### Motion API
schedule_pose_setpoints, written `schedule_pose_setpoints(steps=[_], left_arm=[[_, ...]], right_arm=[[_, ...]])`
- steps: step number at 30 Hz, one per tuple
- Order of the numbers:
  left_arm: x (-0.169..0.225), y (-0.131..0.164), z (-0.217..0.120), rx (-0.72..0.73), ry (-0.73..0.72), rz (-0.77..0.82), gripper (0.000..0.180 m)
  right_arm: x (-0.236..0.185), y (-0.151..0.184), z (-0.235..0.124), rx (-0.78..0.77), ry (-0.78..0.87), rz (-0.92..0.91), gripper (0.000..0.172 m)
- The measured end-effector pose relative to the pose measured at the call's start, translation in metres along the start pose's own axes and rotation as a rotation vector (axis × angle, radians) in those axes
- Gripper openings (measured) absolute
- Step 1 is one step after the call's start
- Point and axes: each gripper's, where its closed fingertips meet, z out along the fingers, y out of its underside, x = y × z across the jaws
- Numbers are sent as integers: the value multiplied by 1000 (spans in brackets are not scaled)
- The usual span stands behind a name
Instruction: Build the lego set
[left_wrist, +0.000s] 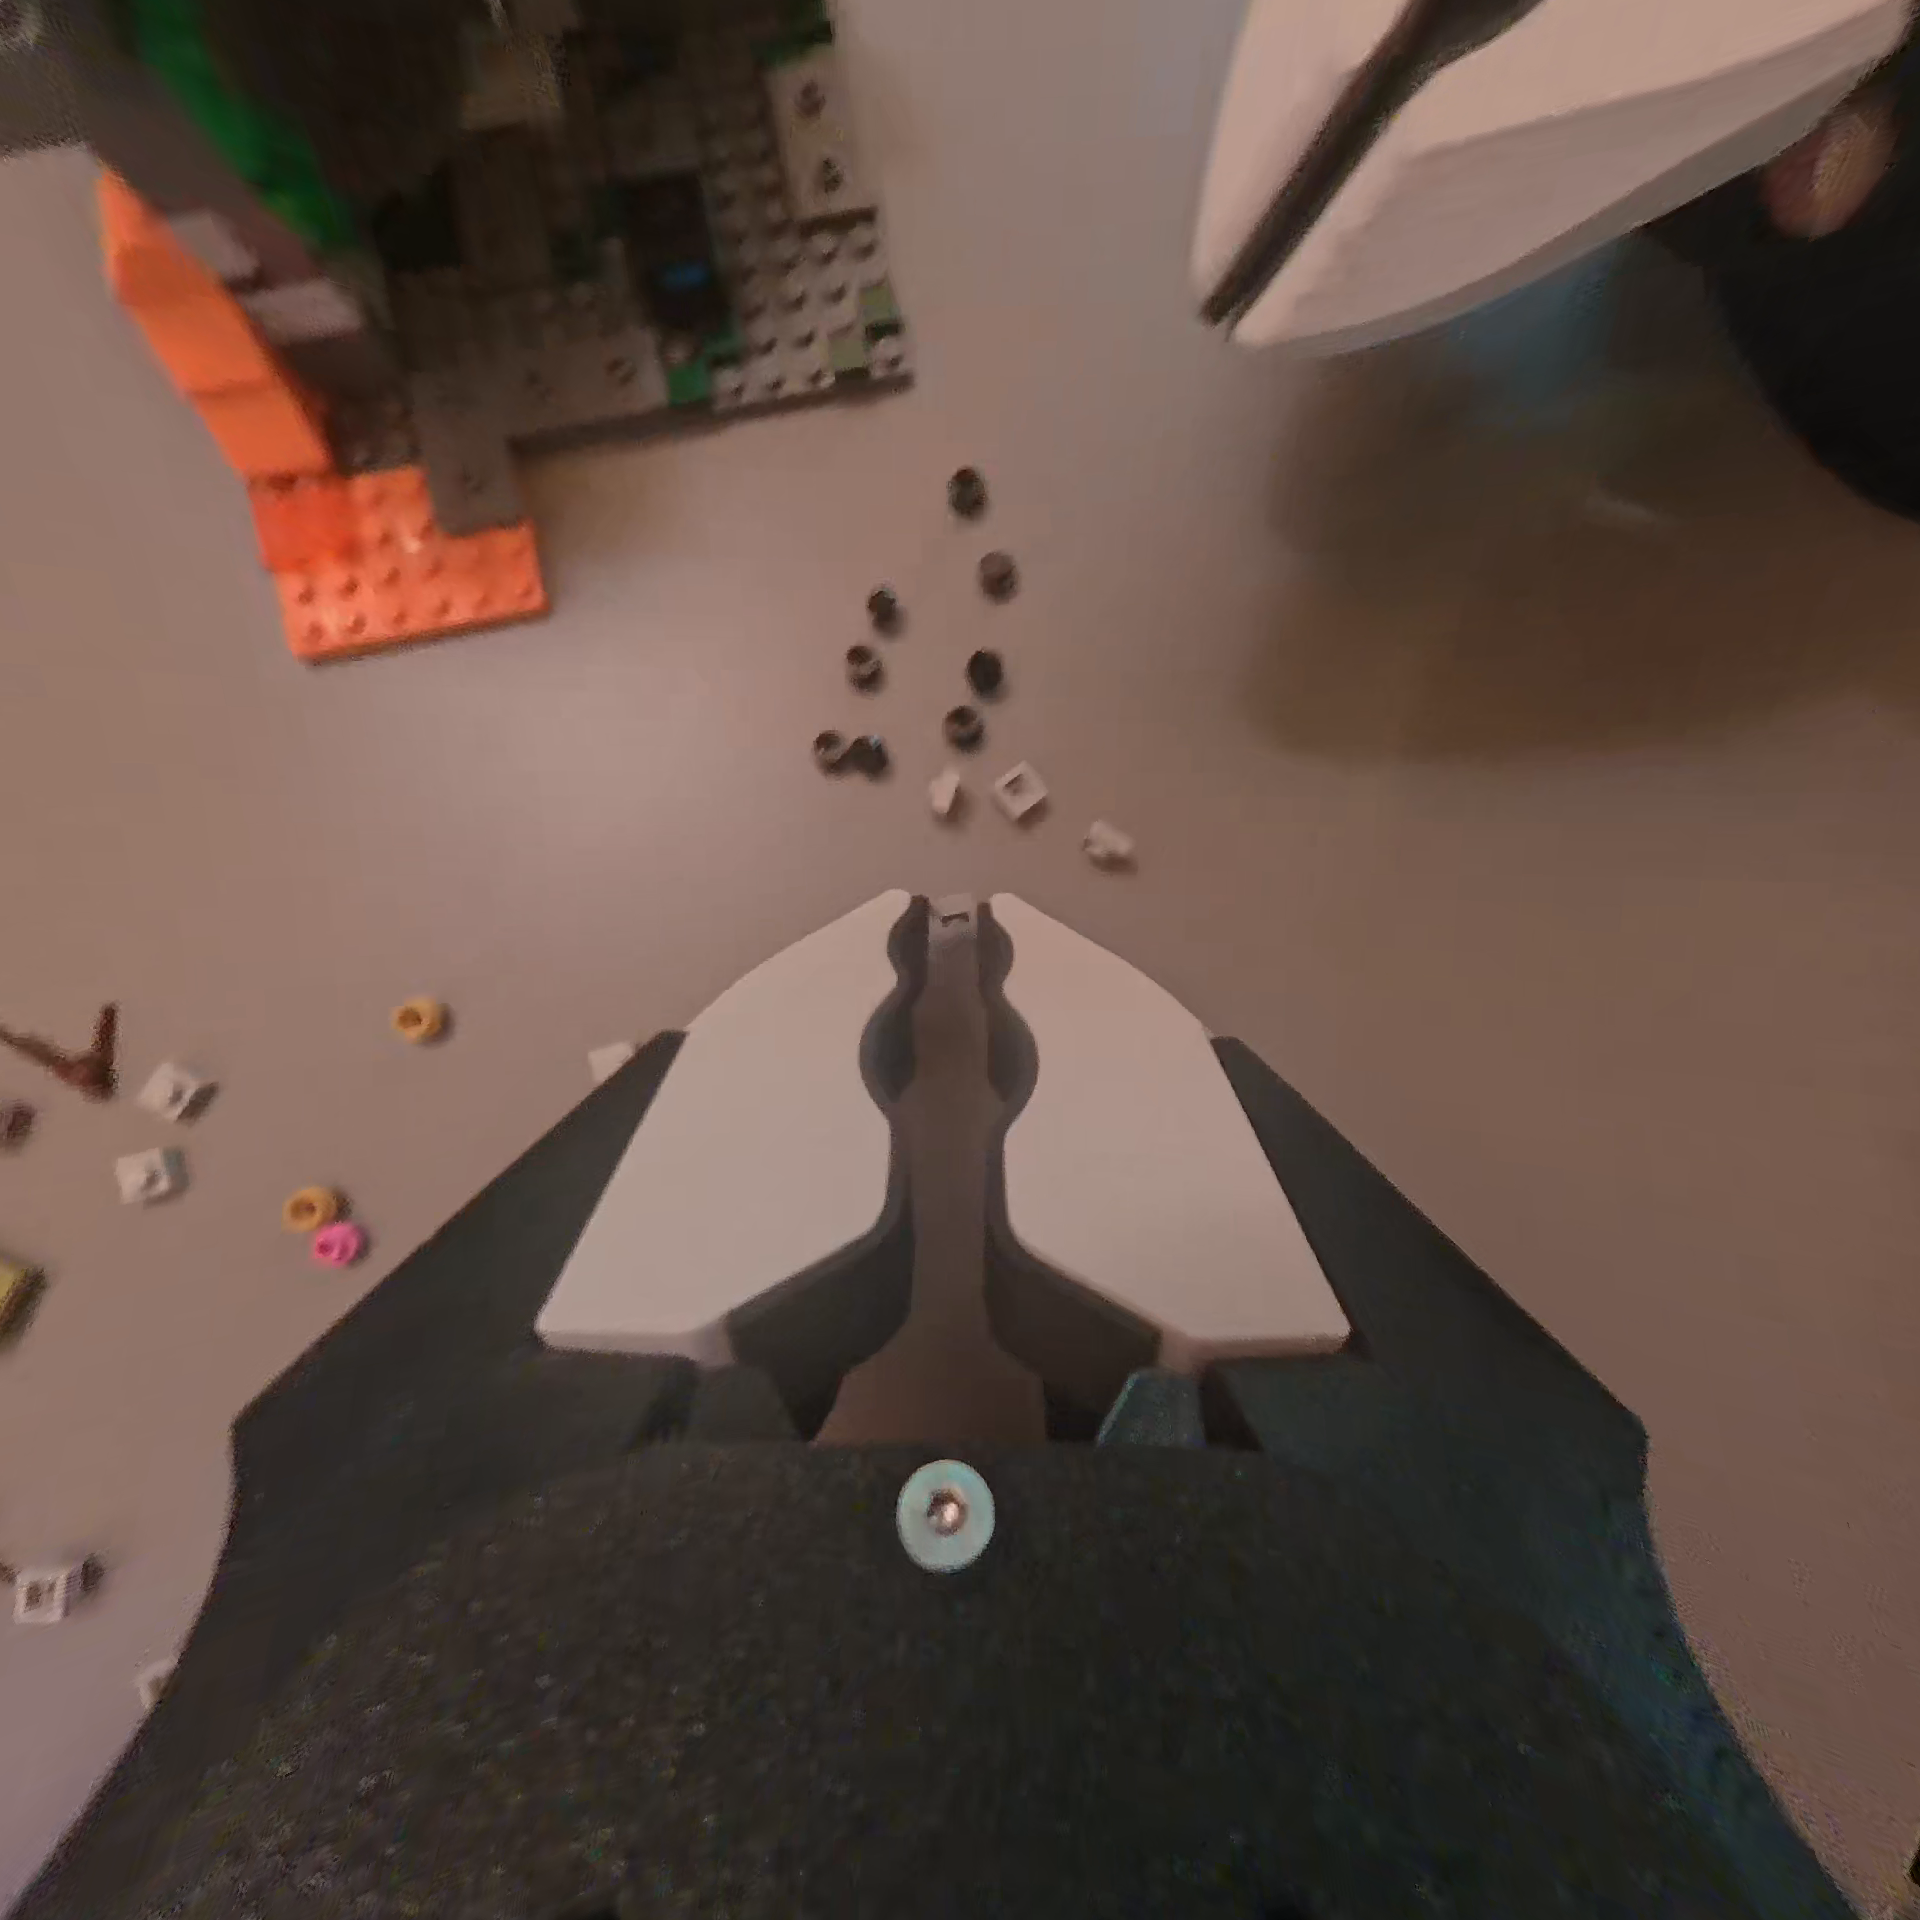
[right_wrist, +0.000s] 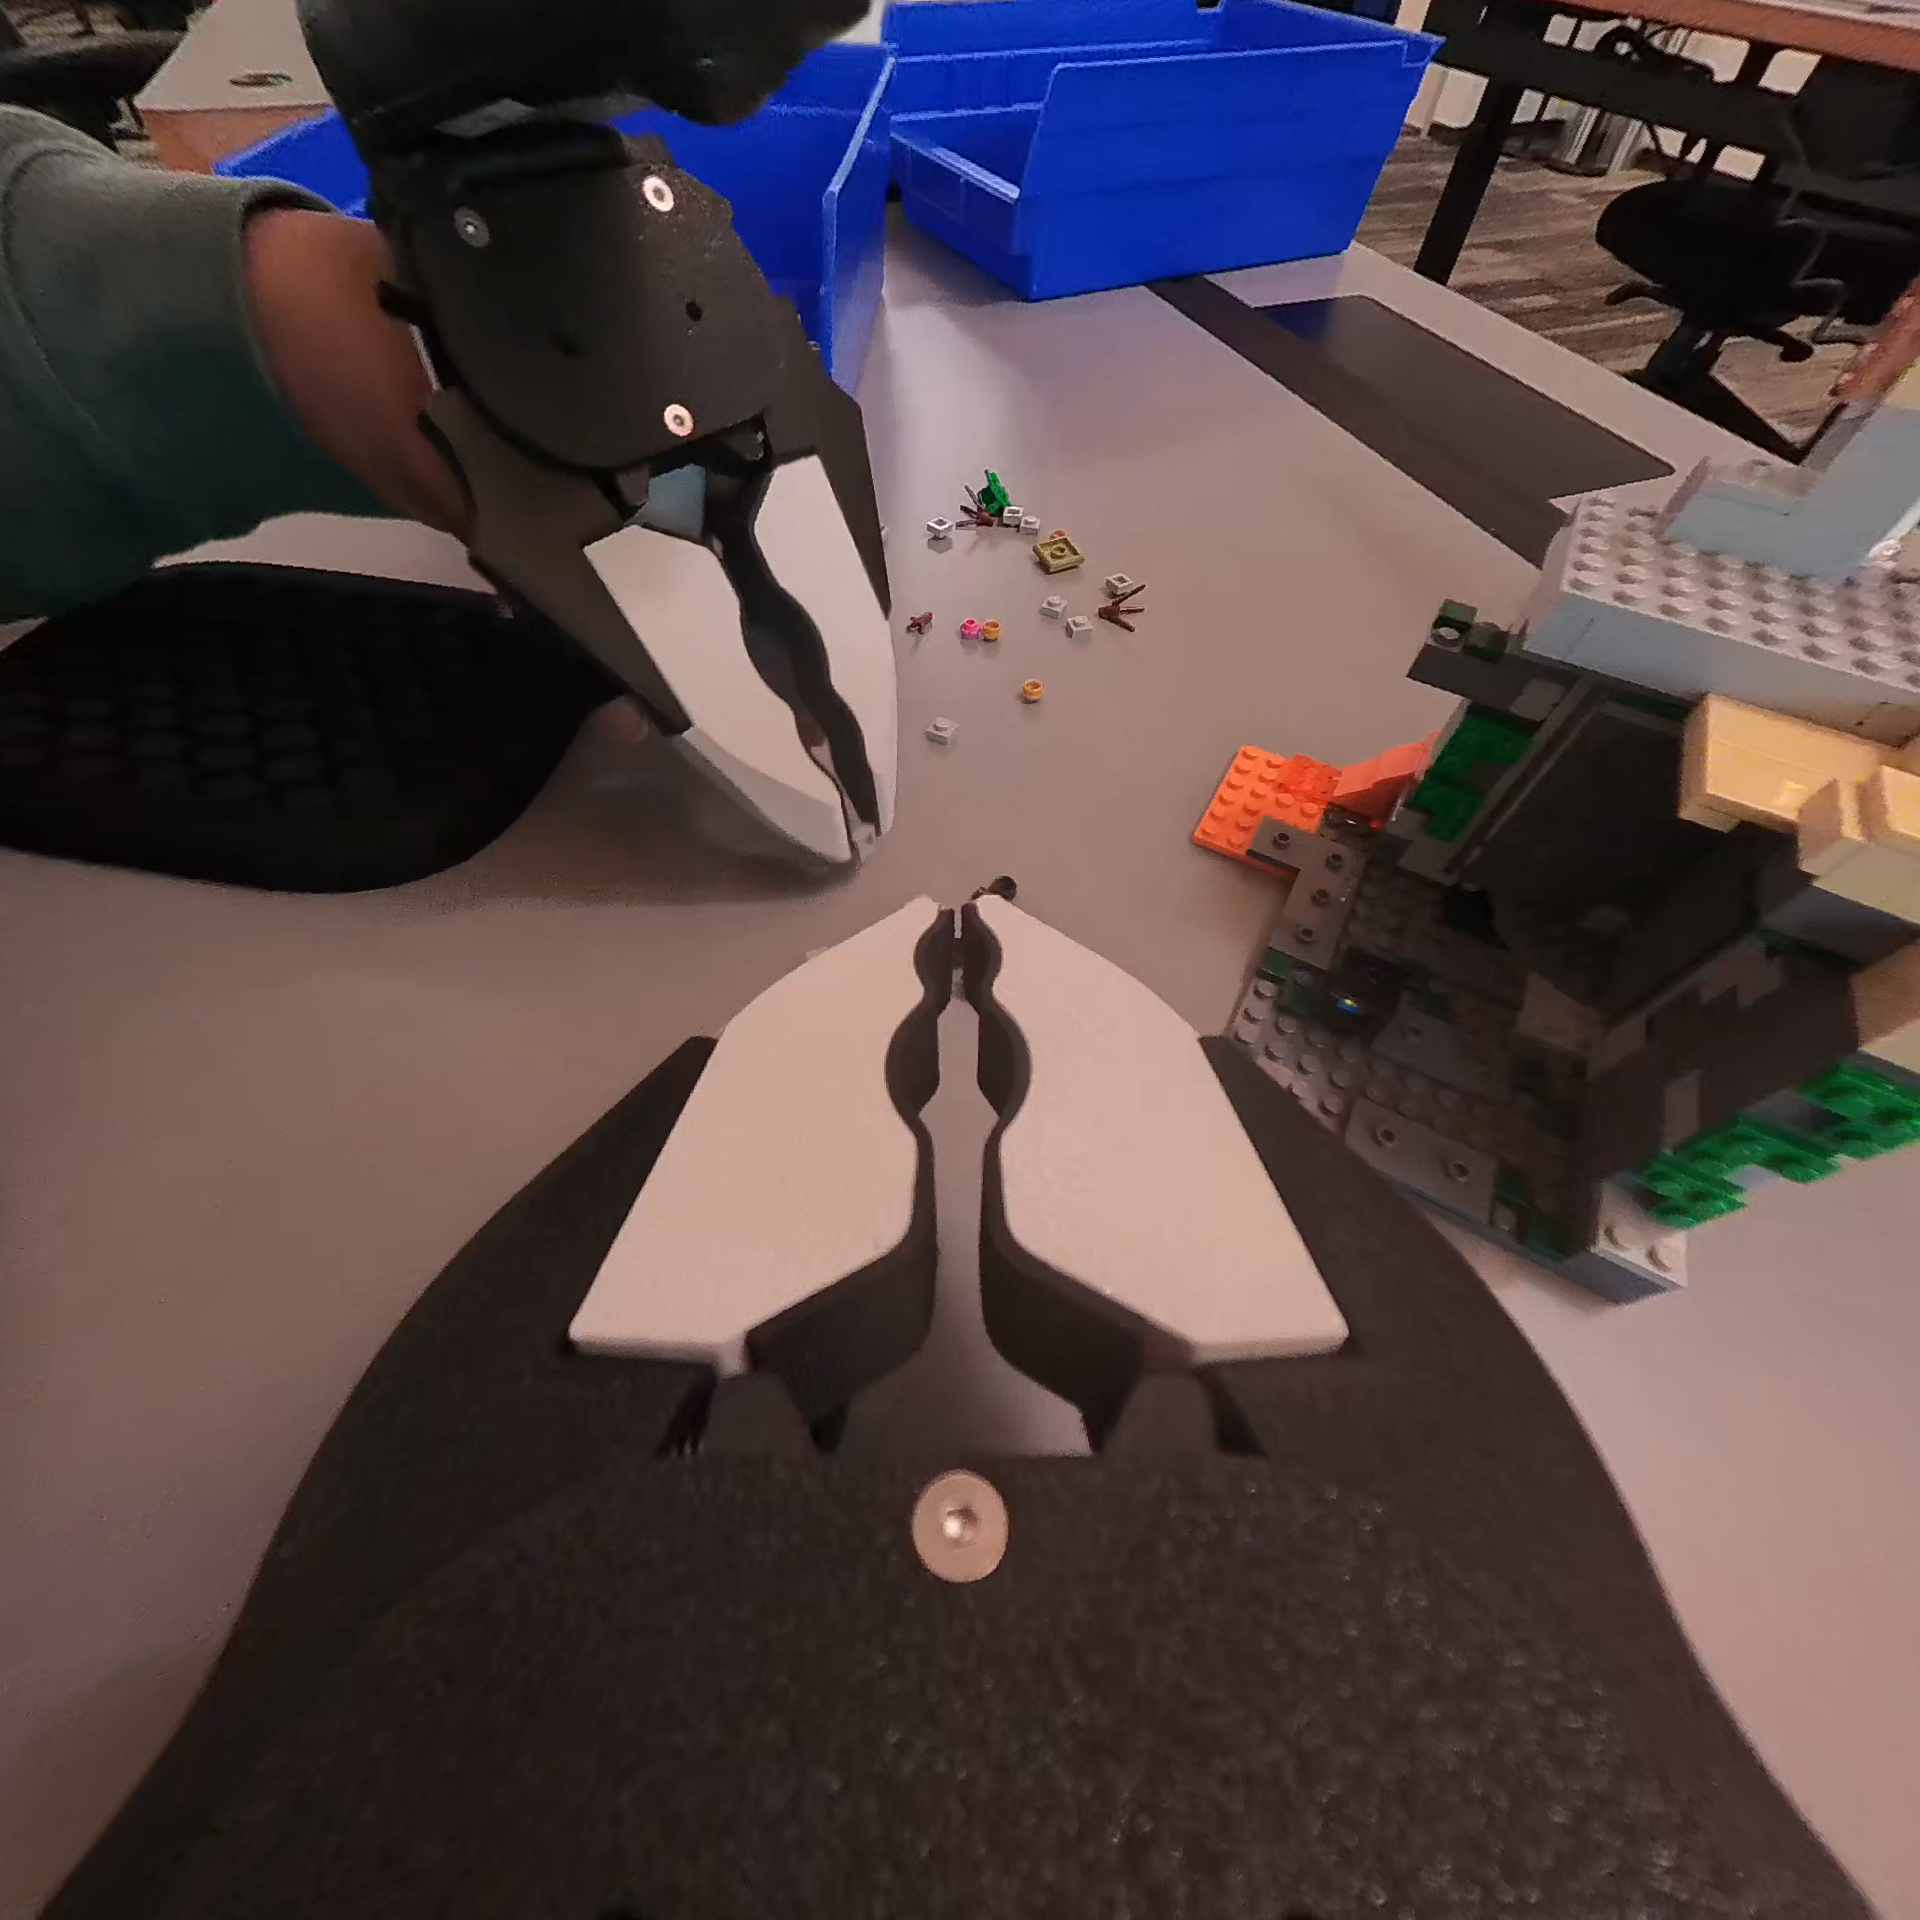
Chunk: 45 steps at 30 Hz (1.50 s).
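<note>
My left gripper (left_wrist: 953, 909) is shut on a small light grey square brick (left_wrist: 953, 922), pinched between its fingertips just above the table. The right wrist view shows the same gripper (right_wrist: 860, 831) tip-down with the grey piece at its tips. Ahead of it lie several small black round pieces (left_wrist: 966, 665) and three light grey pieces (left_wrist: 1018, 792). My right gripper (right_wrist: 957, 914) is shut, low over the table, with a small black round piece (right_wrist: 1001, 888) just beyond its right fingertip. It also shows at the top right of the left wrist view (left_wrist: 1221, 312).
A large brick build (right_wrist: 1558, 987) with an orange plate (right_wrist: 1262, 795) stands at the right; it shows top left in the left wrist view (left_wrist: 623, 260). Loose small pieces (right_wrist: 1039, 582) lie farther off. Blue bins (right_wrist: 1122, 156) stand at the back. A black mesh object (right_wrist: 260, 727) lies at the left. Tip to tip, the grippers are about 9 cm apart. The black mesh object (right_wrist: 260, 727) lies around 15 cm away from my left fingertips.
</note>
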Motion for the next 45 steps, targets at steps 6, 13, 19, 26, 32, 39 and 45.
schedule_pose_setpoints(steps=[6,13,19,26,32,39,45], left_arm=[[4,-12,-4,33,27,34,26],[-31,1,-22,10,-74,-20,25],[-62,25,-16,-76,-173,-82,28],[-60,25,-8,-55,-123,-136,8],[-23,-1,-6,39,-20,-83,7],[12,-23,-7,97,61,-11,31],[-22,-28,-31,117,-31,-33,34]], right_arm=[[2,-1,-3,7,8,1,1],[3,-2,-5,14,7,3,1],[2,-1,-5,13,3,3,1],[3,-2,-6,18,5,8,1],[5,-2,-6,21,12,6,1],[17,0,-13,20,69,12,1],[36,6,-27,15,164,58,1]])
